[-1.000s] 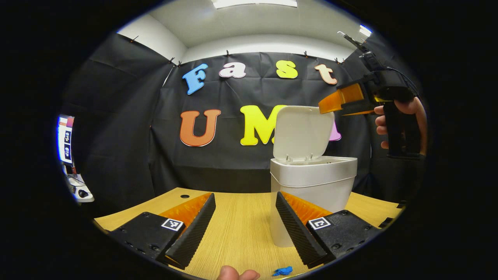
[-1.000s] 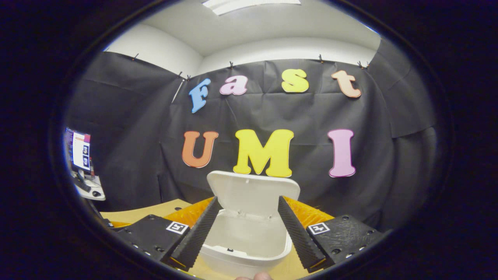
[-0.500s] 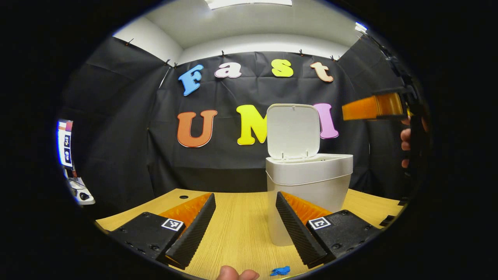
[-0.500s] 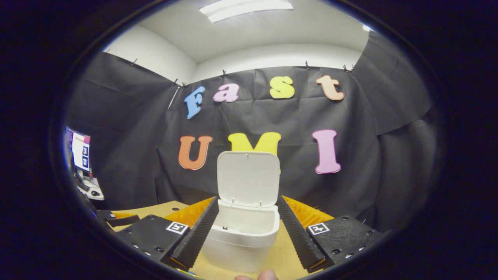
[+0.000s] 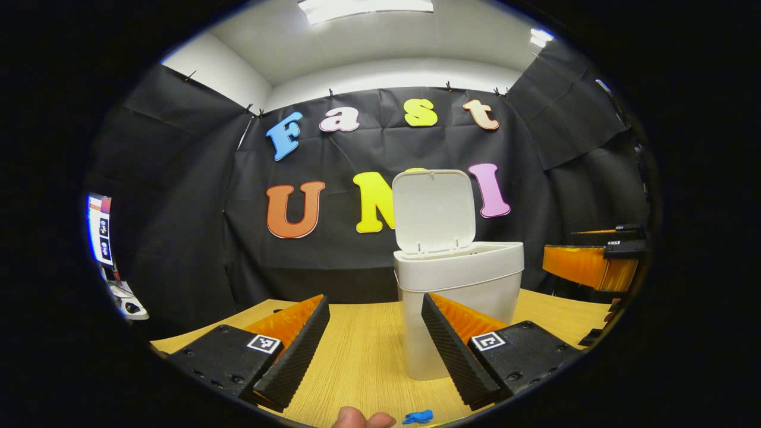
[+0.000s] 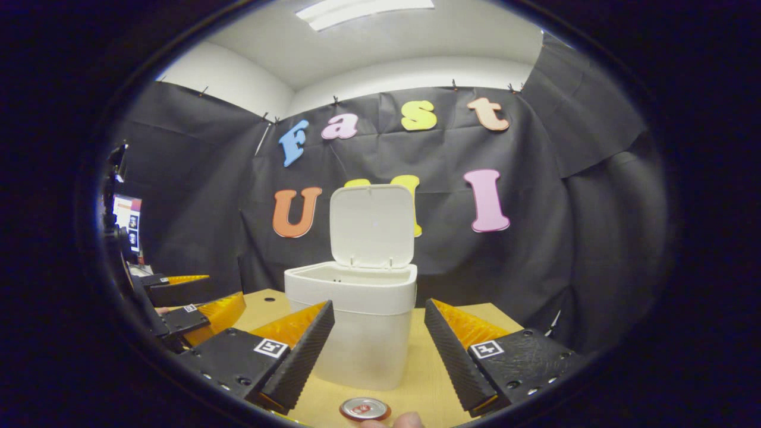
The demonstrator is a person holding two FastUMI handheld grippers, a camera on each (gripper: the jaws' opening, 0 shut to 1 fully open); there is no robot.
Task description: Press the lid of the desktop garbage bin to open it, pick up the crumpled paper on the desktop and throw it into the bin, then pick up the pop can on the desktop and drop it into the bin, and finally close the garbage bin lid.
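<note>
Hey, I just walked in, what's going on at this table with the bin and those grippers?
A person is holding a hand-held gripper in each hand at a wooden desk. The white bin stands with its lid flipped up and open. The right hand-held gripper is open and empty, low in front of the bin, with a pop can upright on the desk just below it. The left hand-held gripper is open too, holding nothing. A blue crumpled scrap lies near it.

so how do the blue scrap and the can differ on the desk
The small crumpled blue scrap is soft and irregular, lying before the left tool; the round metal pop can is rigid, standing top-up before the right tool. Both rest on the wooden desk, outside the open white bin.
</note>
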